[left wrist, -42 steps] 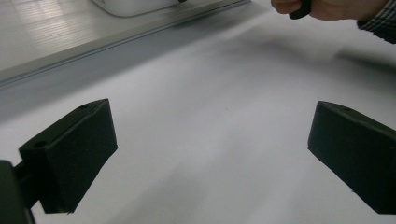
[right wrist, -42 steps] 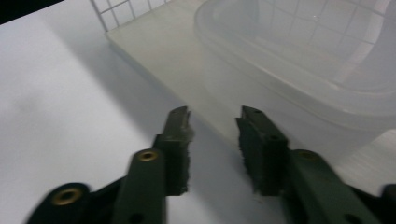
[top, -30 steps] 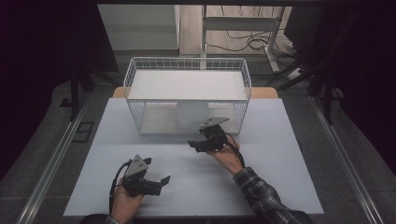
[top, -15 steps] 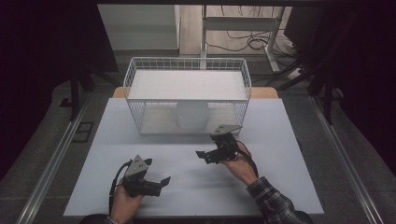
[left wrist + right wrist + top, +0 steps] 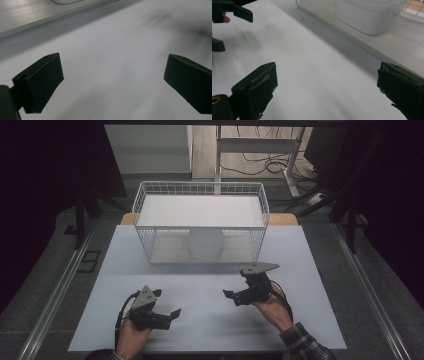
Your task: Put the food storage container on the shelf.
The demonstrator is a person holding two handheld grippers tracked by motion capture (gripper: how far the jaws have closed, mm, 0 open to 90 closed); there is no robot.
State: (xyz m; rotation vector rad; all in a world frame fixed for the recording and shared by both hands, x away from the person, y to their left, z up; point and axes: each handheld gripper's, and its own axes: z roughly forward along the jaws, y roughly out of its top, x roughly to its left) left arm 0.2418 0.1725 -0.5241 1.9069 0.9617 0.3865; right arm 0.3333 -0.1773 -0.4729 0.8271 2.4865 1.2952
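Note:
A white wire basket (image 5: 145, 235) stands at the back of the white table (image 5: 310, 270), and a white round tub (image 5: 206, 245) sits inside it near its front wall. My right gripper (image 5: 232, 297) hovers over the table in front of the basket, apart from it. Its jaws have just been opening and stand open with nothing between them (image 5: 327, 90). The tub (image 5: 367, 17) lies ahead in the right gripper view. My left gripper (image 5: 172, 316) rests at the front left, open and empty (image 5: 112, 82).
The basket's base rail (image 5: 337, 30) runs across the right gripper view, and the left gripper's fingers (image 5: 242, 12) show at its top left. Dark floor and metal rails (image 5: 55, 295) flank the table. Bare tabletop separates the two grippers.
My right gripper has drawn back from the basket's front wall toward the person and to the right. The left gripper has stayed put.

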